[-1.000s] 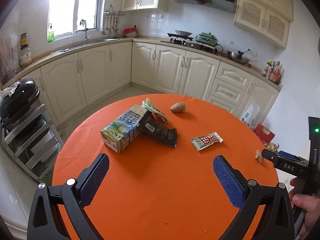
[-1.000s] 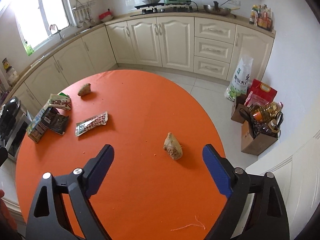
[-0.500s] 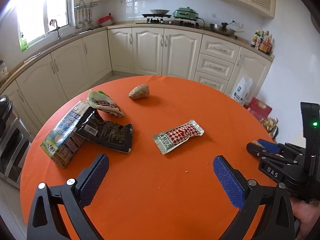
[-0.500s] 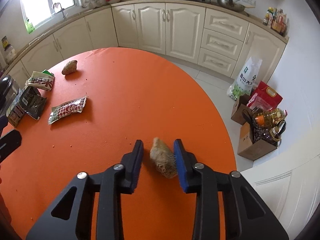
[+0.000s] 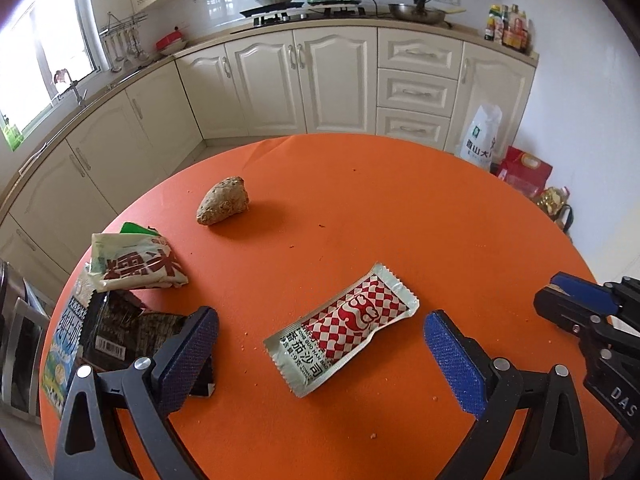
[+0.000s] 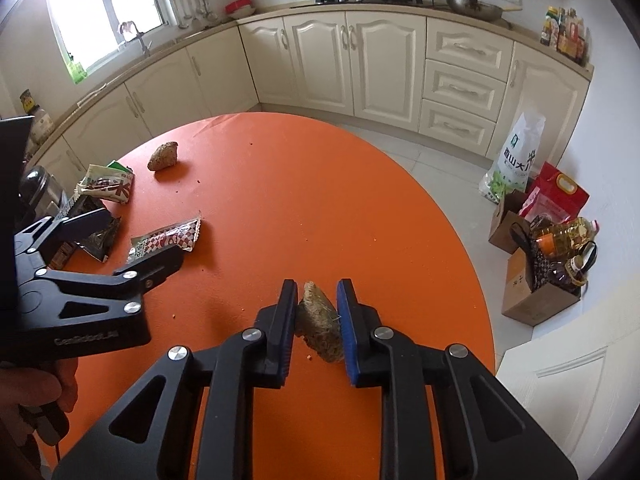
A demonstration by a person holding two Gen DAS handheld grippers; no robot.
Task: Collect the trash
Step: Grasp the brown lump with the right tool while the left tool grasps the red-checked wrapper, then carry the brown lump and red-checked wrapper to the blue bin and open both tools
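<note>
On the round orange table [image 5: 400,208] lies a red-and-white checked sachet [image 5: 344,322], right between the wide-apart fingers of my open left gripper [image 5: 320,344], which hovers just over it. A brown lump [image 5: 223,205] sits farther back. At the left edge lie a cream snack wrapper [image 5: 136,266], a dark wrapper [image 5: 128,328] and a carton [image 5: 64,352]. My right gripper [image 6: 318,314] is shut on a second brown fibrous lump [image 6: 320,326] near the table's right side. The left gripper [image 6: 120,248] also shows in the right wrist view, over the sachet [image 6: 166,238].
Cream kitchen cabinets [image 5: 340,80] and a worktop with a stove [image 5: 304,8] run behind the table. On the floor to the right stand a white sack [image 6: 516,156], a red bag [image 6: 560,194] and a cardboard box with oil bottles [image 6: 540,284]. A hand [image 6: 28,392] holds the left gripper.
My right gripper has closed on the brown lump near the table's right side. My left gripper has swept right from the carton and wrappers and lowered over the checked sachet, still open.
</note>
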